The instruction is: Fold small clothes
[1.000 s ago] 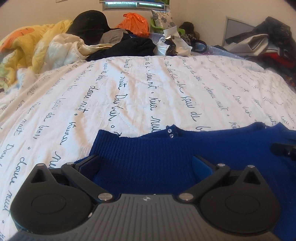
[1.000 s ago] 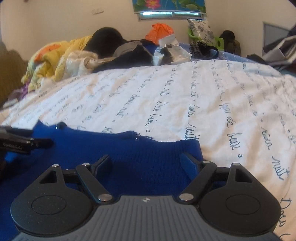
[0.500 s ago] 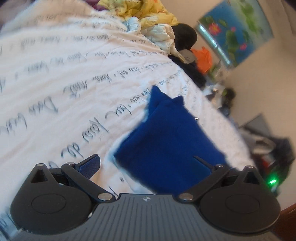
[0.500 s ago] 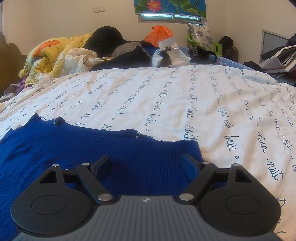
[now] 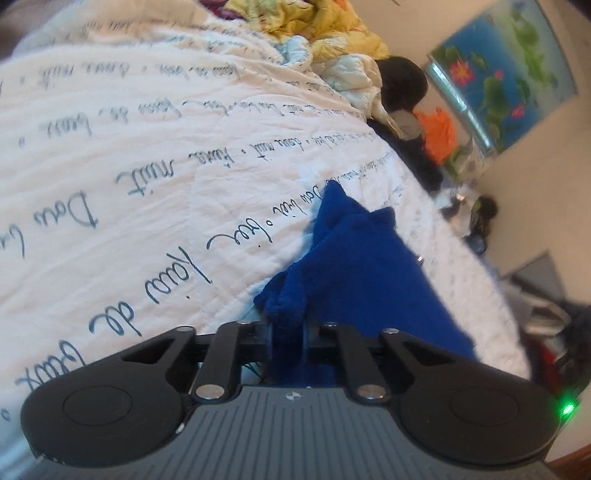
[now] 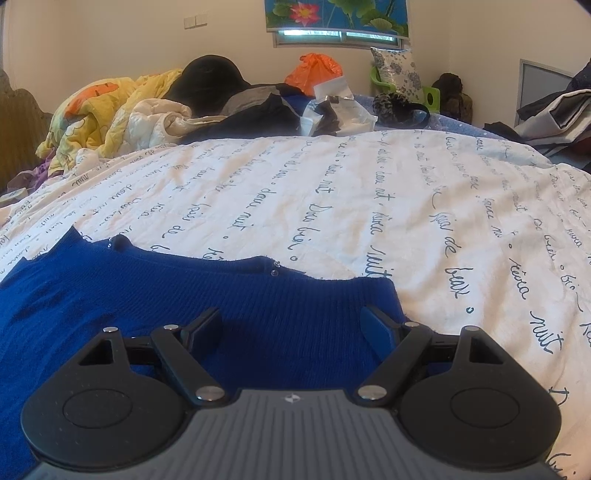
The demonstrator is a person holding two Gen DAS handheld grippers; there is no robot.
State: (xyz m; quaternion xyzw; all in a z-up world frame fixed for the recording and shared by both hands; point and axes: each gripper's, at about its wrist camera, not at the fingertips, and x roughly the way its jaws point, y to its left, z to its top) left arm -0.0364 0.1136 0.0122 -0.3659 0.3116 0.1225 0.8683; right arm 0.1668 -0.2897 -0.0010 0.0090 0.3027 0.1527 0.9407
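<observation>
The left tongs (image 5: 288,328) are clamping on a bunched edge of the blue knit sweater (image 5: 369,266), their jaws having just been closing with the knit between them; the right tongs (image 6: 291,328) are standing wide apart over the sweater's other side, gripping nothing. The sweater is lying flat on the bed, near the front edge of the white quilt (image 6: 369,192) with its dark script lettering.

The risk, as I'm judging it: the left grip is looking like a small pinch of loose, stretchy knit, so a quick pull could be slipping it free or dragging the whole garment askew instead of folding it; with the right side unpinned, nothing is holding the far half in place, and the fold could be landing crooked; the quilt is soft and puckered, so it may be rucking up with the sweater.

Behind, a yellow blanket (image 6: 92,110), dark clothes and an orange bag (image 6: 317,70) are crowding the head of the bed; a lotus poster (image 6: 336,14) is hanging over the window on a cream wall.
</observation>
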